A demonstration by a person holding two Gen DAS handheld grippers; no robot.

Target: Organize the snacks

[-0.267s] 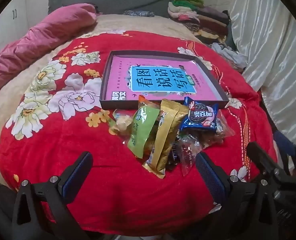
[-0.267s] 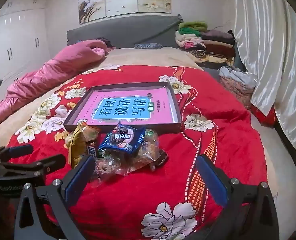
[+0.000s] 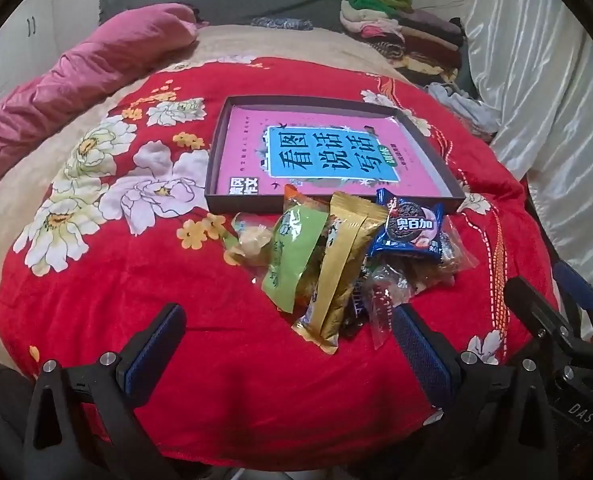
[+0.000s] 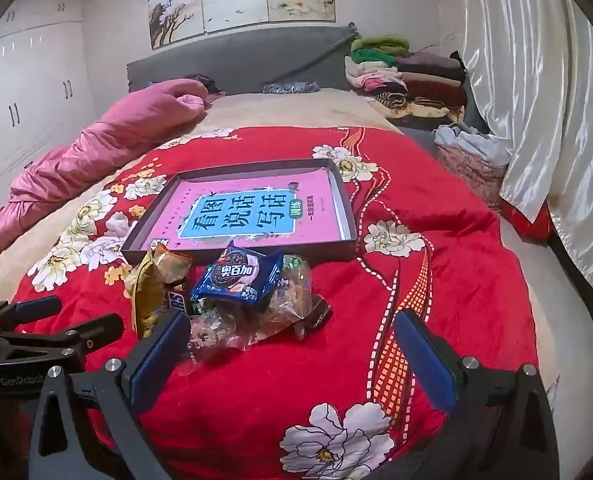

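A pile of snack packets lies on the red flowered blanket (image 3: 136, 280) just in front of a shallow dark tray (image 3: 216, 168) lined with a pink book cover. The pile holds a green packet (image 3: 292, 256), a gold packet (image 3: 344, 264), a blue Oreo packet (image 3: 410, 228) and clear-wrapped sweets (image 3: 384, 296). The tray (image 4: 350, 216) and Oreo packet (image 4: 238, 276) also show in the right wrist view. My left gripper (image 3: 290, 344) is open and empty, just short of the pile. My right gripper (image 4: 292, 352) is open and empty, right of the pile's near edge.
A pink quilt (image 4: 108, 148) lies along the bed's left side. Folded clothes (image 4: 408, 76) are stacked at the back right by the grey headboard (image 4: 236, 56). White curtains (image 4: 536, 100) hang on the right. The bed edge drops off to the right.
Both grippers have shifted slightly; the view is almost the same. The snacks and the tray have not moved.
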